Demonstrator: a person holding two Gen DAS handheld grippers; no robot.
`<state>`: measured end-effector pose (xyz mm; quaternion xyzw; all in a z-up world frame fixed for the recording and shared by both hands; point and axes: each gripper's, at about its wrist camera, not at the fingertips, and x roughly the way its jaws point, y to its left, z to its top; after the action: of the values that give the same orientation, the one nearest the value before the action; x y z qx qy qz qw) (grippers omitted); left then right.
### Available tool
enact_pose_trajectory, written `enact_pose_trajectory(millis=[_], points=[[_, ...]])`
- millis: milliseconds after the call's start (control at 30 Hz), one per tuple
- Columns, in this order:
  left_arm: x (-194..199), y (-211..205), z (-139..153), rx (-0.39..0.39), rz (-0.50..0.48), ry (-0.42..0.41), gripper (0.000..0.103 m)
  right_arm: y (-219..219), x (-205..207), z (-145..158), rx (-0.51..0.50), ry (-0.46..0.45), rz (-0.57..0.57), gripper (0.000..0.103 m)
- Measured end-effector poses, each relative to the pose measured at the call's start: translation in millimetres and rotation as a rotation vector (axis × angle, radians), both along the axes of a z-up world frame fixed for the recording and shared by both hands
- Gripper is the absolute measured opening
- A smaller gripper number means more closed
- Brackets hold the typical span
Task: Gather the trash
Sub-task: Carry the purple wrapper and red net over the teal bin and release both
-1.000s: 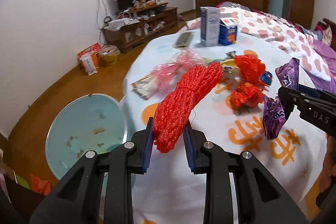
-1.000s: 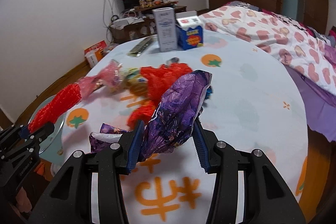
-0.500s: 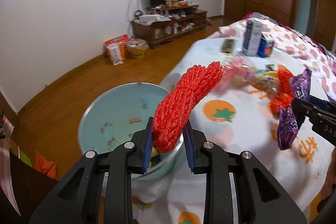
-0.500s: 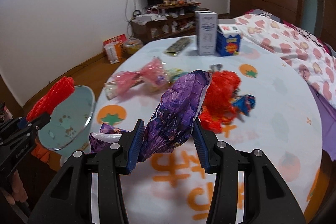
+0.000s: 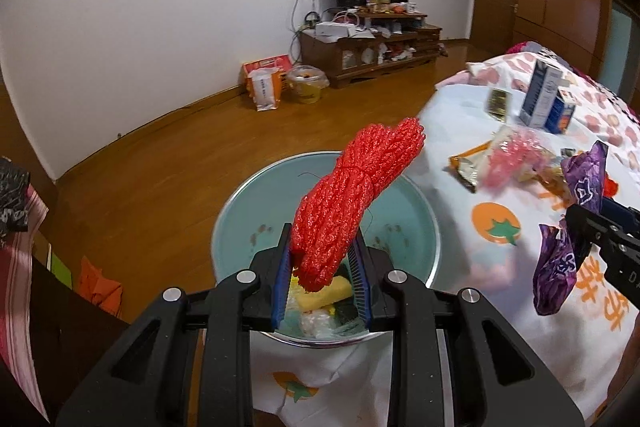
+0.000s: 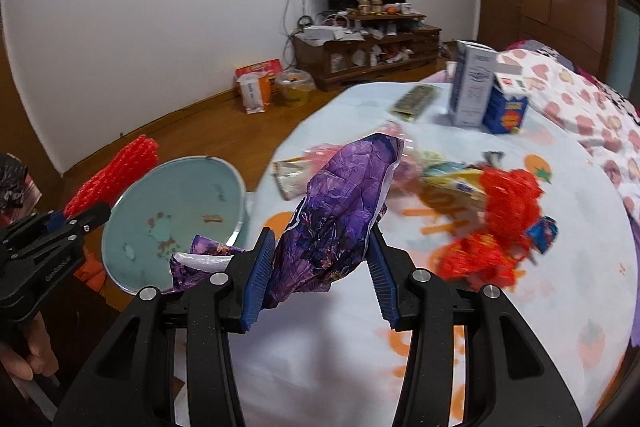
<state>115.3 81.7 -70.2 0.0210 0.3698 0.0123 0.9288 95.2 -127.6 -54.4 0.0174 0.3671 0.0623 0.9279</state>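
Observation:
My left gripper (image 5: 322,279) is shut on a red foam net (image 5: 352,199), held right above the round pale-blue trash bin (image 5: 236,223) beside the table; yellow and clear scraps lie in the bin's bottom. My right gripper (image 6: 320,275) is shut on a crumpled purple wrapper (image 6: 340,219), over the table's near-left part next to the trash bin (image 6: 132,263). The purple wrapper (image 5: 560,267) also shows at the right of the left wrist view, and the red foam net (image 6: 116,179) at the left of the right wrist view.
On the tablecloth (image 6: 320,367) lie a pink wrapper (image 5: 512,163), red mesh scraps (image 6: 500,227), a small blue wrapper (image 6: 542,233), a remote (image 6: 414,101) and two cartons (image 6: 486,95). A TV cabinet (image 5: 368,47) stands against the far wall across the wooden floor. A bed (image 6: 580,95) lies at the right.
Both grippers have swung left with their loads. The red net has gone from over the table to over the bin. The purple wrapper has come toward the table's left edge.

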Motion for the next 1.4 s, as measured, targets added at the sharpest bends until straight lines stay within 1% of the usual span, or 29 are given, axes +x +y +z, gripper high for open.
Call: enact_pose_trajectory(millis=[333,633,1033,1200,1267,1400], points=[[11,23,-11,-0.016,0.056,0.027,0.027,44,17,-4,-0.033,-0.005,0.079,0.047],[24,37,-22,-0.03,0.09,0.055,0.027,77,34,-16,-0.071,0.007,0.139,0.047],[34,52,-35,-0.044,0.124,0.086,0.027,107,51,-35,-0.113,0.032,0.191,0.047],[38,53,-41,-0.045,0.127,0.102,0.027,115,62,-45,-0.113,0.055,0.237,0.048],[41,50,-43,-0.044,0.125,0.107,0.027,119,66,-49,-0.099,0.072,0.269,0.049],[44,50,-46,-0.044,0.123,0.116,0.027,121,71,-54,-0.084,0.074,0.286,0.059]])
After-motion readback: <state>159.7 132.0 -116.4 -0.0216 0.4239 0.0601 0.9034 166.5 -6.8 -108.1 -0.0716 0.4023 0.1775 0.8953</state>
